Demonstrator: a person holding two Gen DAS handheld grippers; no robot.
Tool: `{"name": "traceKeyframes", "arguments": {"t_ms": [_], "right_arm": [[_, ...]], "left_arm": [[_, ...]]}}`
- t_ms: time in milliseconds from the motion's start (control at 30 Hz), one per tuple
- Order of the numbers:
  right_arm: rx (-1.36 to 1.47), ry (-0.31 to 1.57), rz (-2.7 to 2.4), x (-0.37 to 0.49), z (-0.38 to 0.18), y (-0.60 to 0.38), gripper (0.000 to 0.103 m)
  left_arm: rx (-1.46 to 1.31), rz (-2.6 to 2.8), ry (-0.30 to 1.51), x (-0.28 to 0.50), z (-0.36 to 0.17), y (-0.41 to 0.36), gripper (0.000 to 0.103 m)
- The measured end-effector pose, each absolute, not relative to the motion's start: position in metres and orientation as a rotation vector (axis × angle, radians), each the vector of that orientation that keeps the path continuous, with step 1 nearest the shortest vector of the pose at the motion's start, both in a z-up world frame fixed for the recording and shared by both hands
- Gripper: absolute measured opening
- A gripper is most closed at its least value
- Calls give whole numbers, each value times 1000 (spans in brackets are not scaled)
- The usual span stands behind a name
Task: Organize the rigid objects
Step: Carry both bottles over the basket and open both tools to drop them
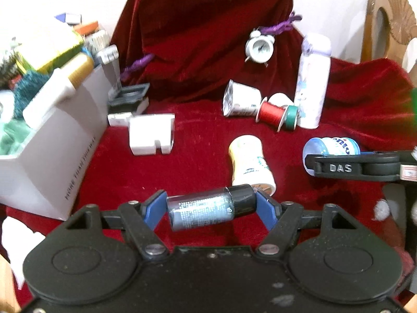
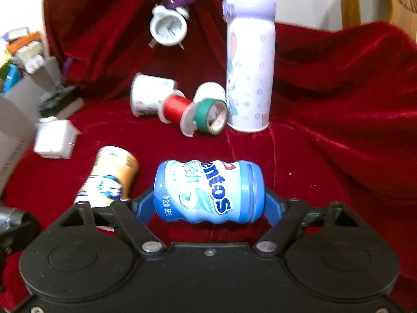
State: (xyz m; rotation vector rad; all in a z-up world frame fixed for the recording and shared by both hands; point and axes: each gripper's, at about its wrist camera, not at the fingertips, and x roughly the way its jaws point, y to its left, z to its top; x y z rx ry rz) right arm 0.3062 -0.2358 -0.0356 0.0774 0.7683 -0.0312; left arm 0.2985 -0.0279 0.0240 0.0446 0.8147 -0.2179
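My left gripper [image 1: 211, 208] is shut on a small grey-blue bottle with a black cap [image 1: 200, 210], held crosswise end to end above the red cloth. In the right wrist view my right gripper [image 2: 208, 203] has a blue Mentos bottle [image 2: 206, 190] lying sideways between its blue pads. One pad is against its base and the other against its lid. From the left wrist view the same Mentos bottle [image 1: 333, 147] shows at the right, behind a black finger [image 1: 338, 168] of the right gripper.
A white box [image 1: 52, 140] crammed with items stands at the left. On the cloth lie a yellow bottle [image 1: 250, 161], a white block [image 1: 151, 135], a toppled cup [image 2: 148, 99], a red thread spool [image 2: 177, 109] and green tape [image 2: 211, 116]. A tall thermos [image 2: 250, 60] and an alarm clock [image 2: 168, 28] stand behind.
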Motion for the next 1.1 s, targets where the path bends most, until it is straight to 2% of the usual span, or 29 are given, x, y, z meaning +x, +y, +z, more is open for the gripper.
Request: {"name": "traceKeyframes", "arguments": {"t_ms": [333,500,733,1100], "right_arm": [[196,683,128,211,41,-248,77],[251,688,199,158,54,-252,77],[229,783,249,103,38,-239,77],[194,1006,242,58,-23,-211,77]], "left_arm": [[87,-266,701,230,93,-13,71],[91,-291,714,188,102,-3,71],[58,-334,831,144,73,5,71],[63,-352,1010,95,1,-1,71]]}}
